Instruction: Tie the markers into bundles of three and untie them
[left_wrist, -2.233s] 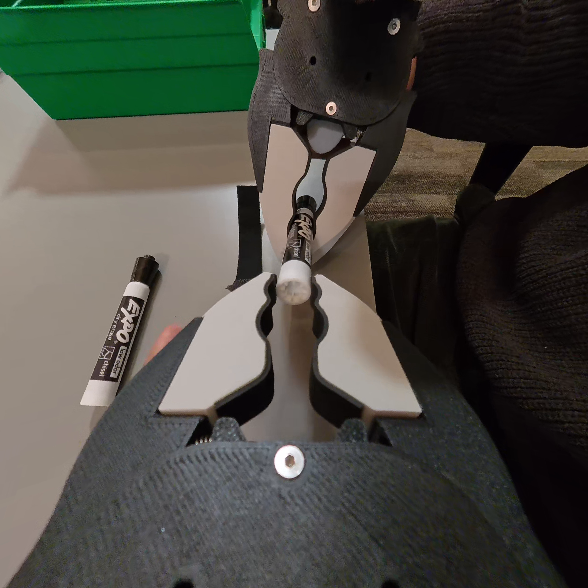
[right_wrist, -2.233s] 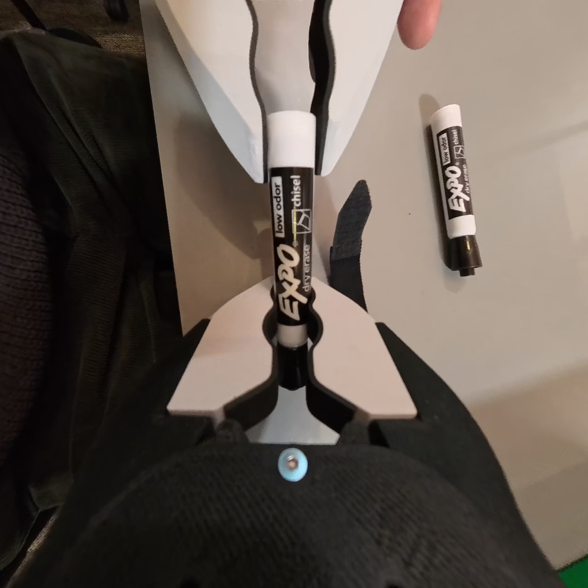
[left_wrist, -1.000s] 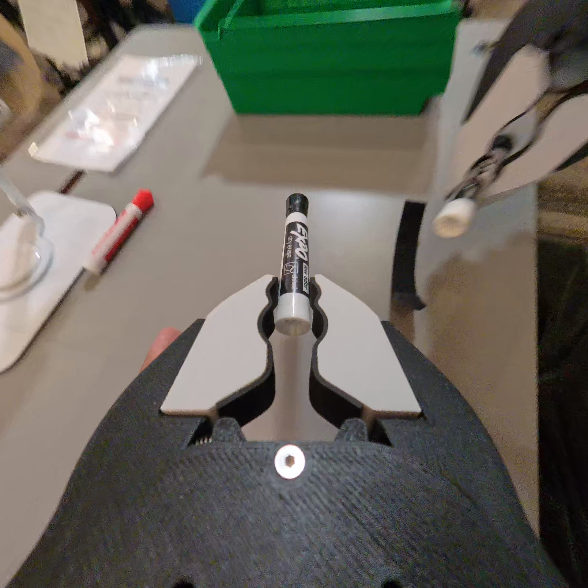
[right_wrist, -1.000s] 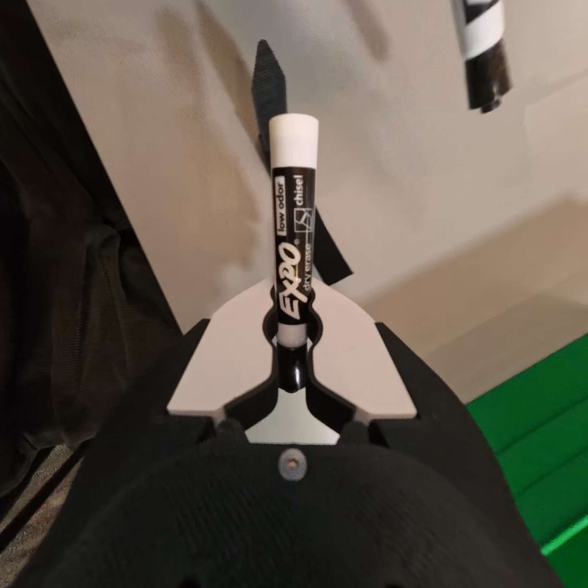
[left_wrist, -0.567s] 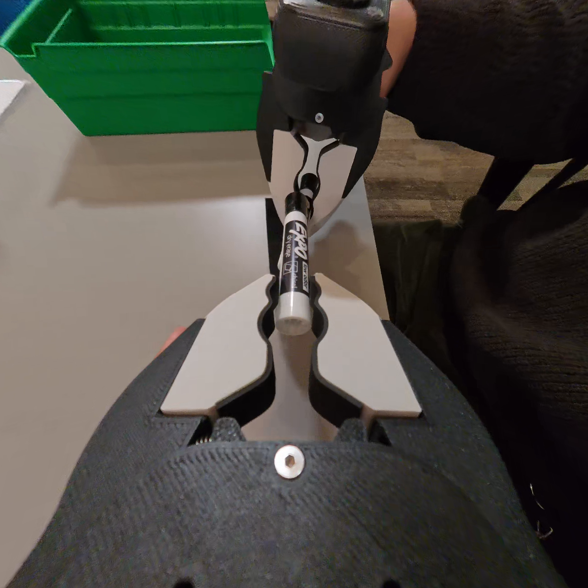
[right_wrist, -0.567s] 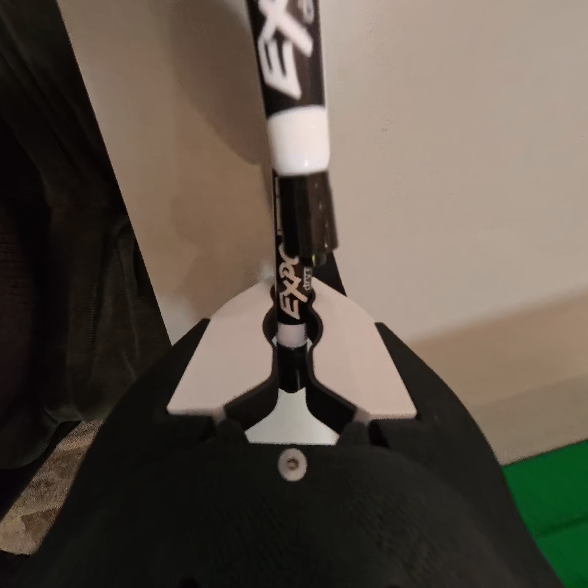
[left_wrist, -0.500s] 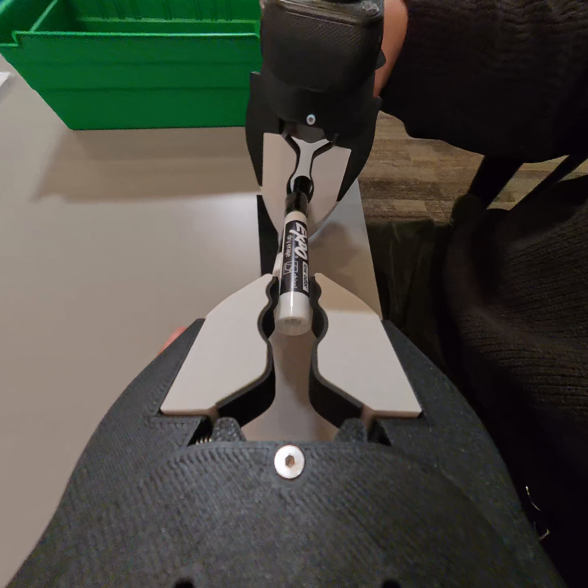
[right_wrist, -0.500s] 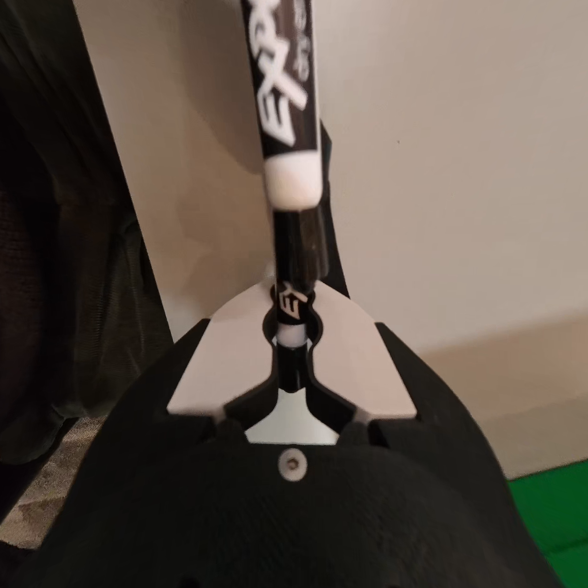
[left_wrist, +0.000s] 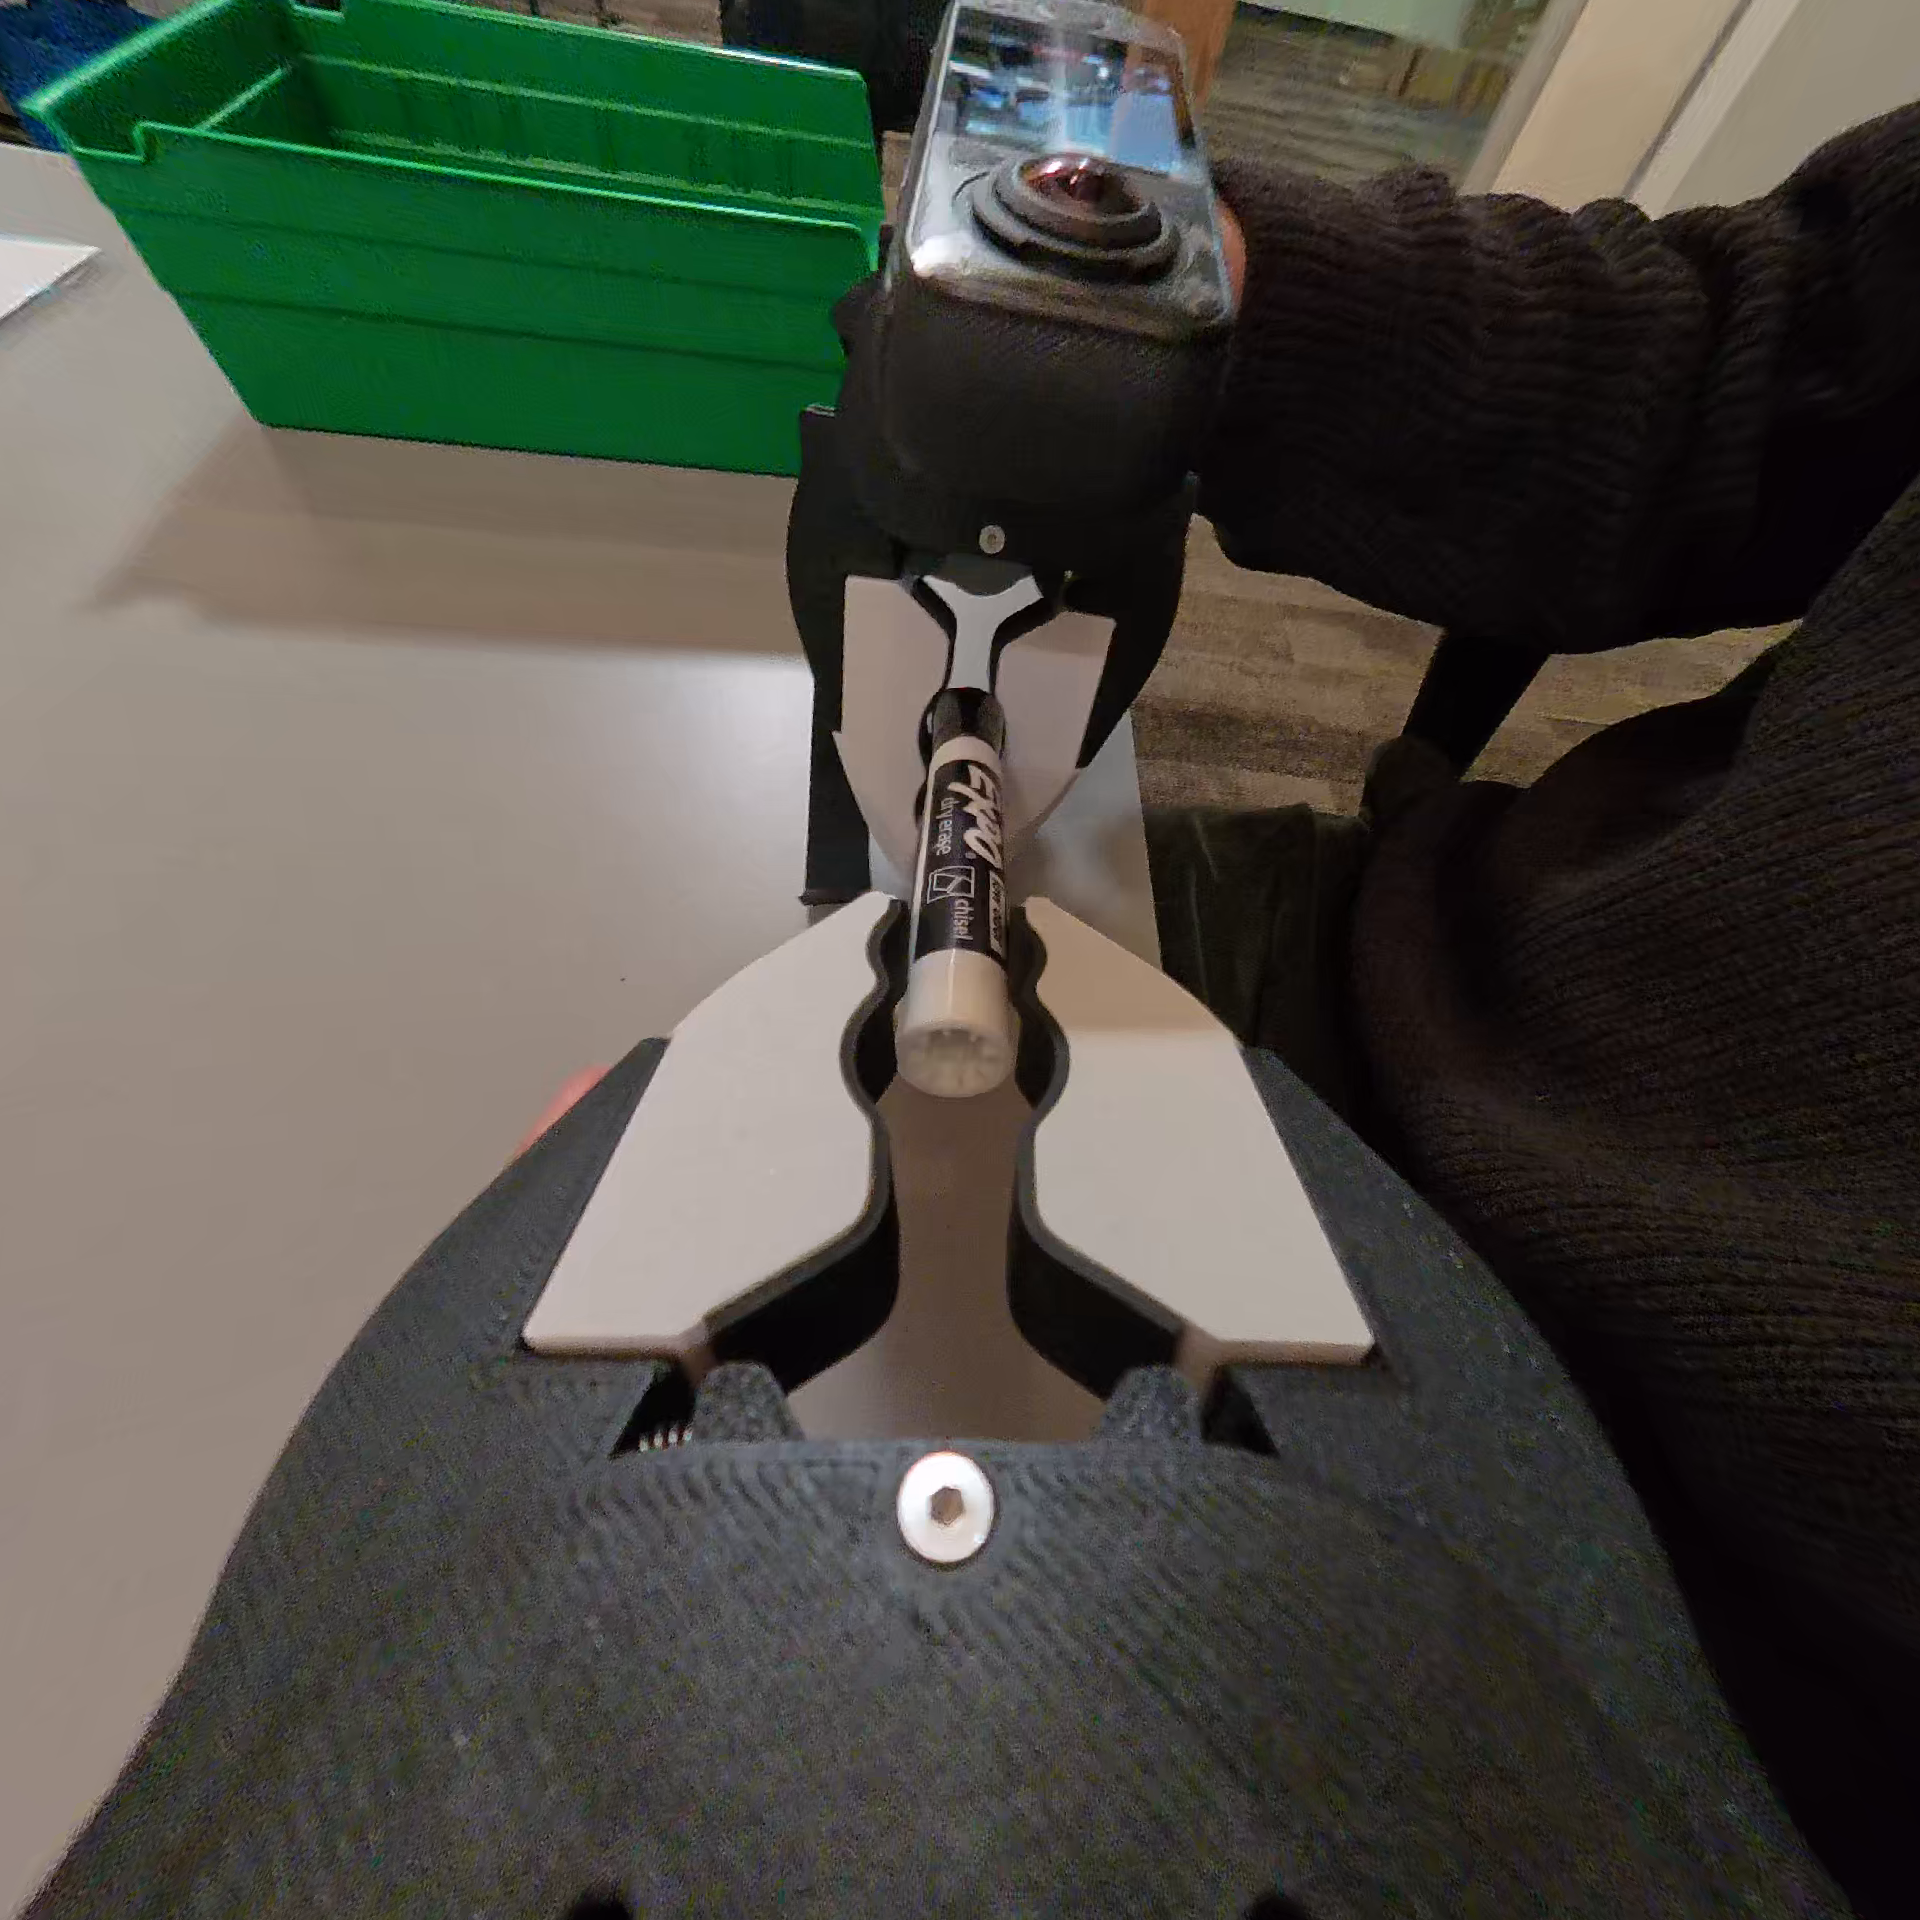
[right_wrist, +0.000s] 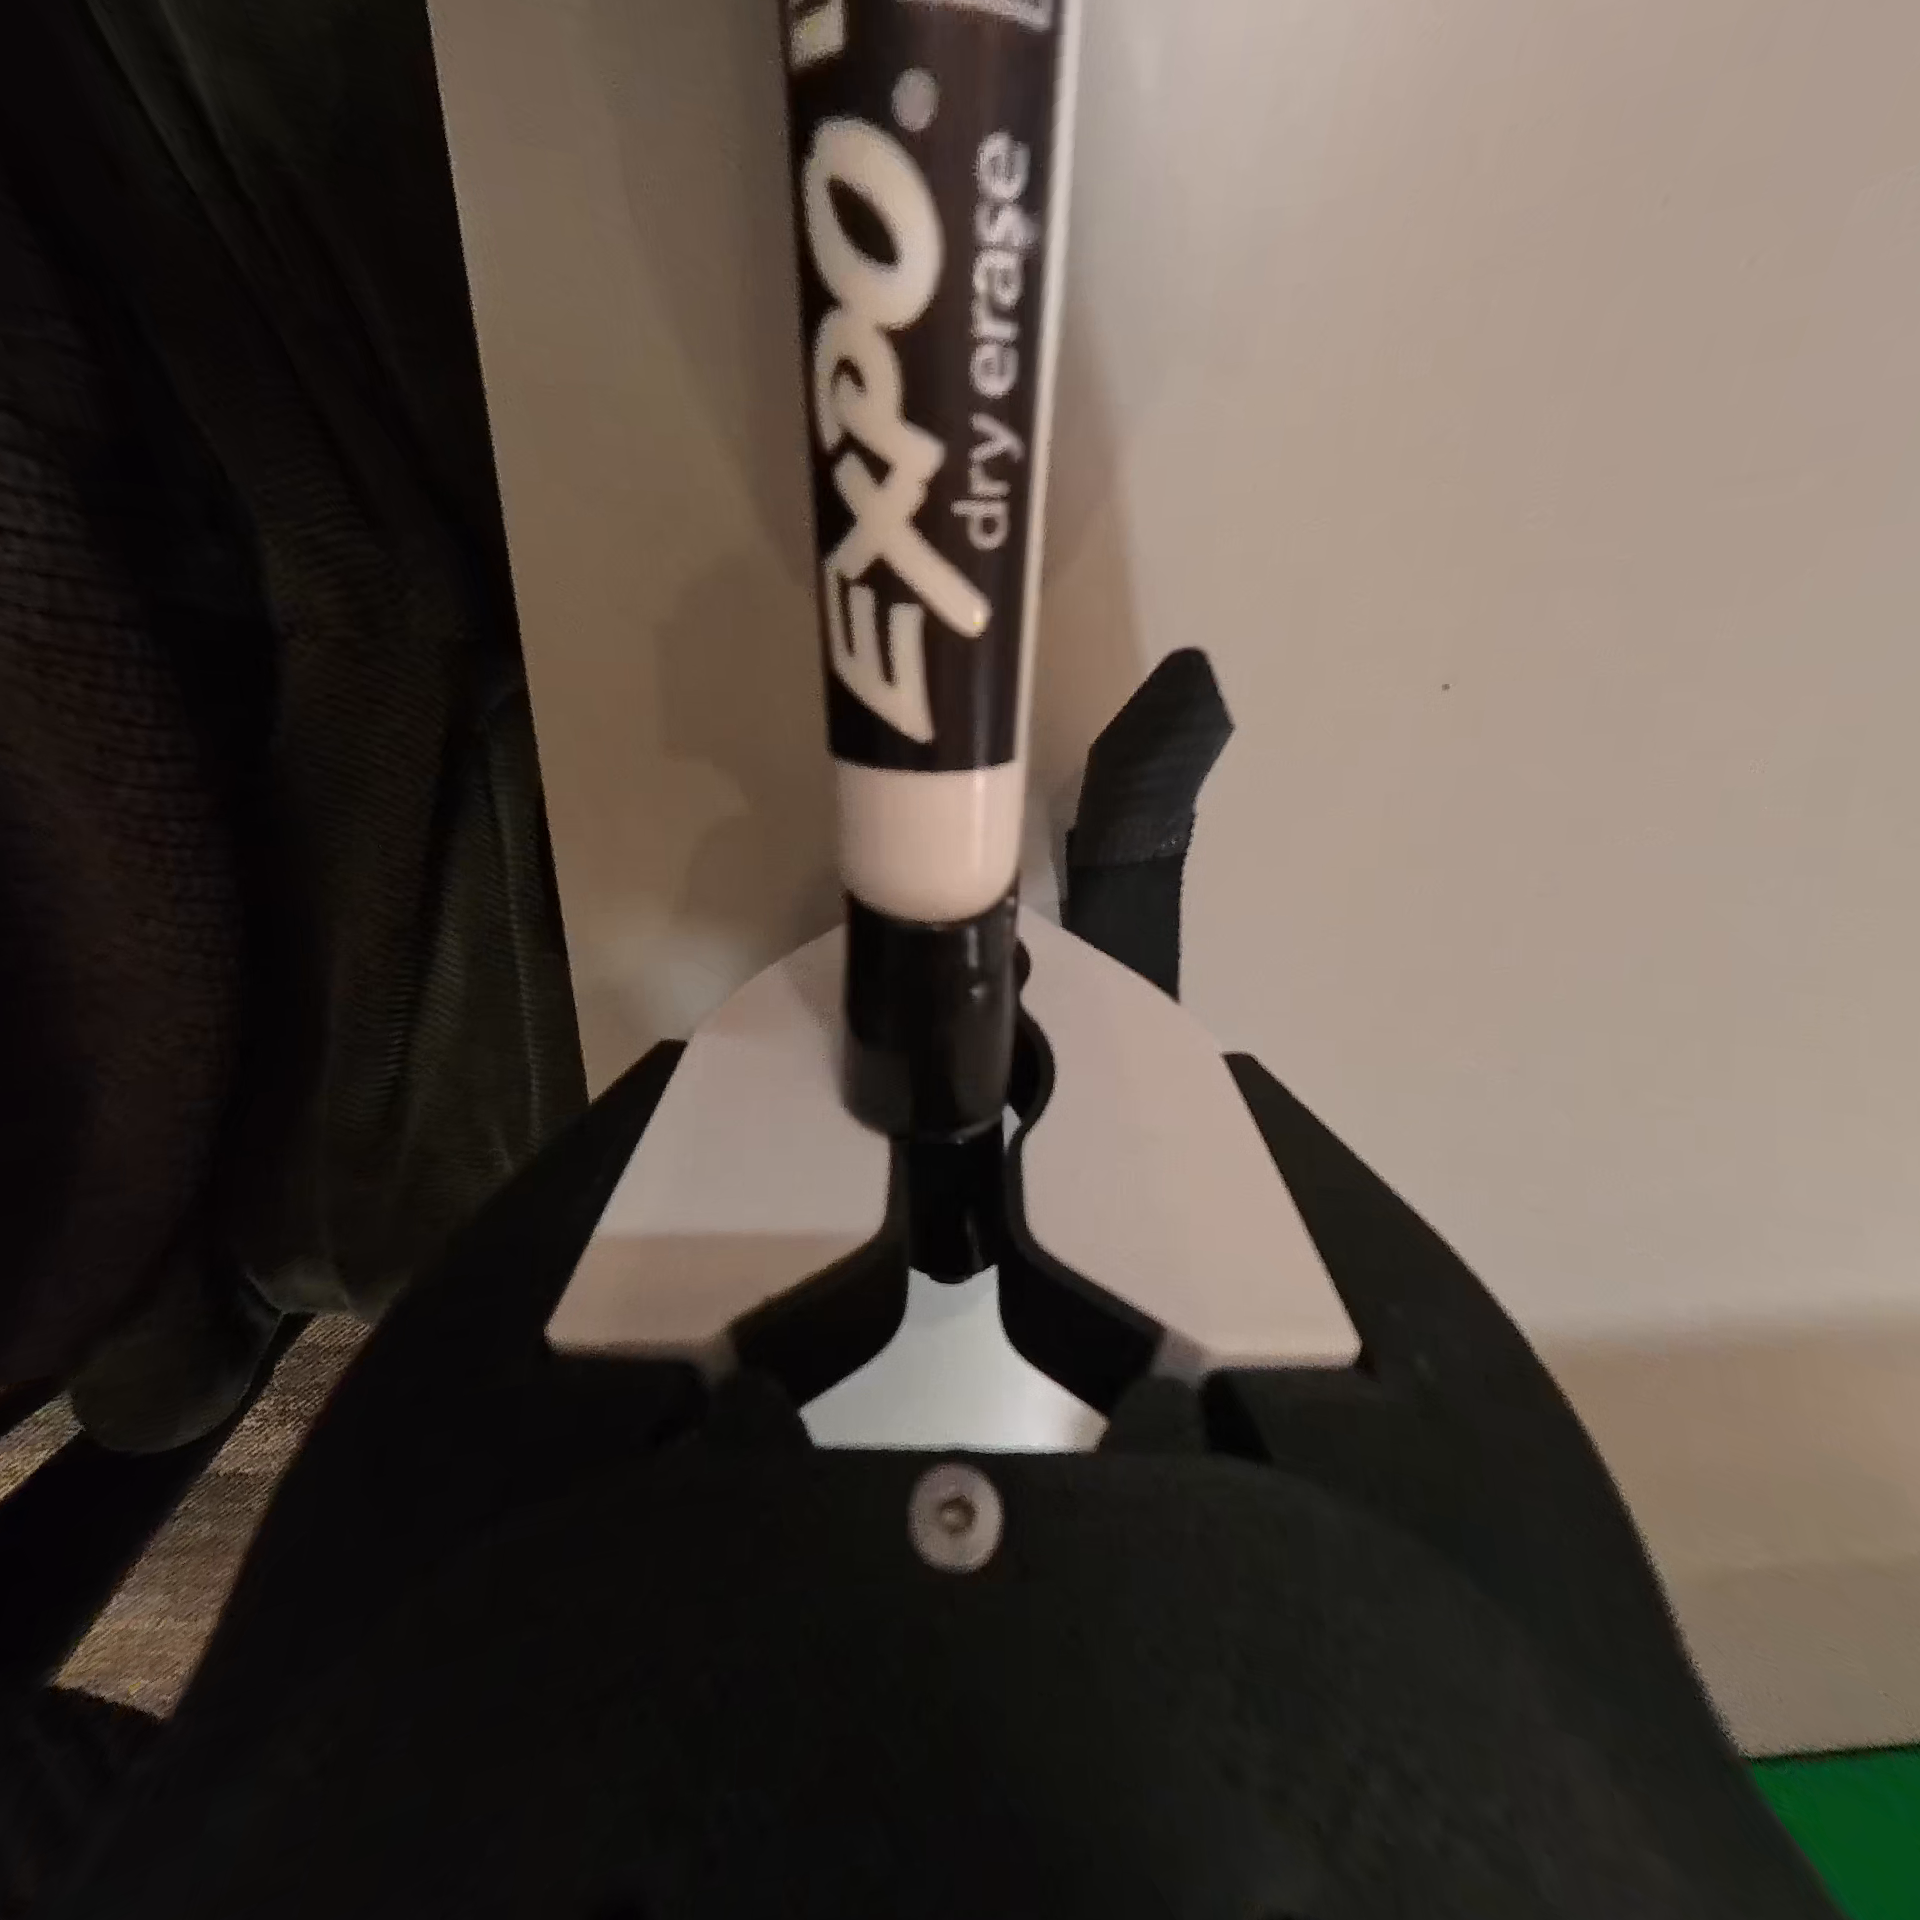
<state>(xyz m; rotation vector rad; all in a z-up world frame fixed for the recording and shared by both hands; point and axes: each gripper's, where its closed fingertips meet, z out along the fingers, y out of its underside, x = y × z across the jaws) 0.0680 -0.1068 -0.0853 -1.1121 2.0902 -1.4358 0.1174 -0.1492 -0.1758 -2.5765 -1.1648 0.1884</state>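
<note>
Nearest, item one: the left gripper, jaws closed on the white butt end of the upper marker, which was held clear of the table.

Item two: the right gripper, facing it, jaws clamped on the black cap of the lower marker.

Change since half a second earlier: the upper marker had slid farther along the lower one. Its cap now overlapped the right gripper's fingers instead of stopping short of them (the lower barrel was almost wholly hidden beneath it).

Item three: a black strap, lying on the table just beside the markers.

Farthest: a green bin on the table, well apart.
</note>
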